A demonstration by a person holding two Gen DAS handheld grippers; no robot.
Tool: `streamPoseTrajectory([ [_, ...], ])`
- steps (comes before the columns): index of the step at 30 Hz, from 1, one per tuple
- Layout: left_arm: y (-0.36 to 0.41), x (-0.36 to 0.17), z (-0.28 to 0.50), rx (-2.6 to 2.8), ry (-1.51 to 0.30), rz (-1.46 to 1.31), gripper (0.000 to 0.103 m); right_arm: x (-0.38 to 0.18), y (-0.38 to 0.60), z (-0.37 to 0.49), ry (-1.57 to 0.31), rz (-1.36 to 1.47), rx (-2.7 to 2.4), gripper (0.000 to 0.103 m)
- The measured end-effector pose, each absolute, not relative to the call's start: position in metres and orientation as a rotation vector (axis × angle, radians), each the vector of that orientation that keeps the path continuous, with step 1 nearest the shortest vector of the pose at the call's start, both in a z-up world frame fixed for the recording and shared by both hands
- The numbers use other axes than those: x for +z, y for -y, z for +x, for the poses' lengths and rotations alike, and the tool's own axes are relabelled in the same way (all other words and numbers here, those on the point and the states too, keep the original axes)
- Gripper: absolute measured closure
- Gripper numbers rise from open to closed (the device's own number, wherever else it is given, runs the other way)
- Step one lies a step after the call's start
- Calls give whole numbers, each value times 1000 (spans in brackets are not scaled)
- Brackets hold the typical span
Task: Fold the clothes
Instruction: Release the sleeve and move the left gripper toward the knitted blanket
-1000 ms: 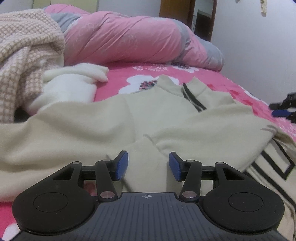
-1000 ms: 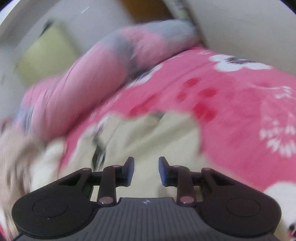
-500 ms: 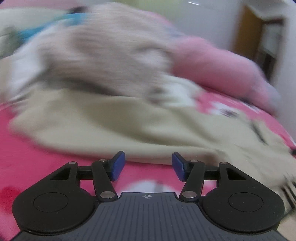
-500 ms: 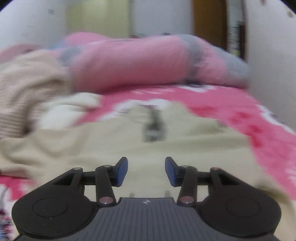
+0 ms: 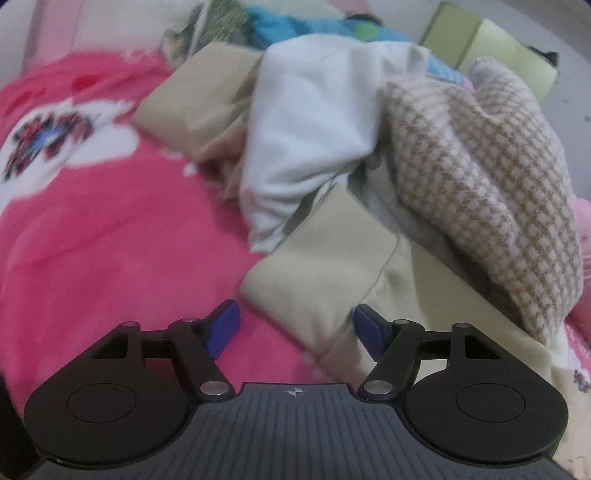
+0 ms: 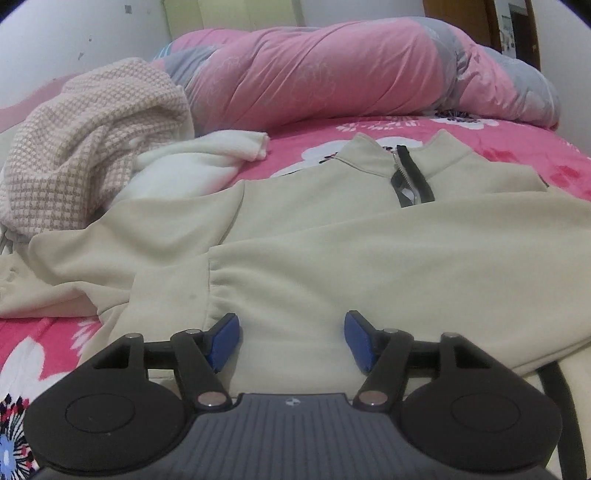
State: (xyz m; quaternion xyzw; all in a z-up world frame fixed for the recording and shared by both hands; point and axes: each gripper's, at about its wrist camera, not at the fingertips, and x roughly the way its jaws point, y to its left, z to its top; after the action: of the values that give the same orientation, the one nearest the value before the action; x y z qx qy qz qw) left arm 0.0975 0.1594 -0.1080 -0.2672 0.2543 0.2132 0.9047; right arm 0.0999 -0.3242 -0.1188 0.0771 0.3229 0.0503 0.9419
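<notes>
A cream zip-neck sweatshirt [image 6: 332, 236] lies spread on the pink floral bedspread [image 6: 517, 147], its right sleeve folded across the chest. My right gripper [image 6: 291, 341] hovers open just above that folded sleeve near its cuff [image 6: 170, 295], holding nothing. In the left wrist view the other sleeve's cuff [image 5: 317, 280] lies on the bedspread [image 5: 110, 240]. My left gripper [image 5: 295, 332] stands open around the near corner of this cuff, fingers apart from the fabric.
A beige houndstooth knit [image 5: 480, 177] and a white garment [image 5: 306, 122] are heaped beside the sleeve, with blue cloth [image 5: 295, 26] behind. A rolled pink and grey duvet [image 6: 351, 74] lies along the far side of the bed.
My left gripper has swung left from the sweatshirt's chest to the outstretched sleeve cuff. My right gripper has turned back over the folded sleeve and opened wider.
</notes>
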Motion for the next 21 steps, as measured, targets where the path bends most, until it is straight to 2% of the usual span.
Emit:
streamPoseTrajectory([
  [2,-160,-110,99,438,-494,-543,39,-119,325,98,-648,153,101,37],
  [4,-159,-111,98,443,-469,-546,59,-120,325,98,-638,164,106,36],
  [5,-158,-111,94,443,-460,-552,64,-120,325,96,-635,170,107,36],
  [7,-153,-107,89,448,-433,-538,84,-121,326,94,-630,177,110,36],
  [8,-150,-104,87,451,-417,-522,87,-121,326,94,-629,178,110,36],
  [10,-140,-92,77,448,-362,-487,92,-121,326,94,-626,181,112,36],
  [13,-120,-64,53,415,-257,-439,93,-121,328,93,-618,197,120,36],
  [21,-13,60,27,79,89,-225,94,-124,339,88,-582,281,149,34],
])
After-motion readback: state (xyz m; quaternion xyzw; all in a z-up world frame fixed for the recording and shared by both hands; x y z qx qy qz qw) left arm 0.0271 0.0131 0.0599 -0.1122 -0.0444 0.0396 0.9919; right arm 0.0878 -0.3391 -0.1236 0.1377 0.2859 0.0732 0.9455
